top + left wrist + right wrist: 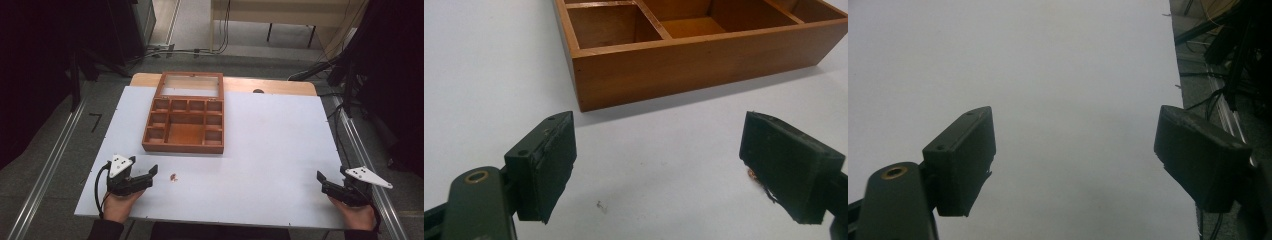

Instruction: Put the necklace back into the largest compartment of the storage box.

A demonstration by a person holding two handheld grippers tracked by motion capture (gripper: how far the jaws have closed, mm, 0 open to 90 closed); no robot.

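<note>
This looks like a lab or test room rather than a home. Beyond the left hand-held gripper (150,175), a plain white board worktop (280,150) sits on a bare grey floor (105,100). Pale metal floor rails (45,170) run outside both hand-held grippers, black cables (220,30) trail far ahead under a light wooden bench (280,15), and dark equipment stands (75,65) flank the far corners.

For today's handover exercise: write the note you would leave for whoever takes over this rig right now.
Left tool: open, holding nothing, low over the table just left of the small brown item.
Right tool: open, holding nothing, at the table's right edge.
Wooden box: lid open, compartments look empty, standing behind the left tool.
Done: nothing placed yet.
Left: probably pick up the brown item and put it in a compartment.
</note>
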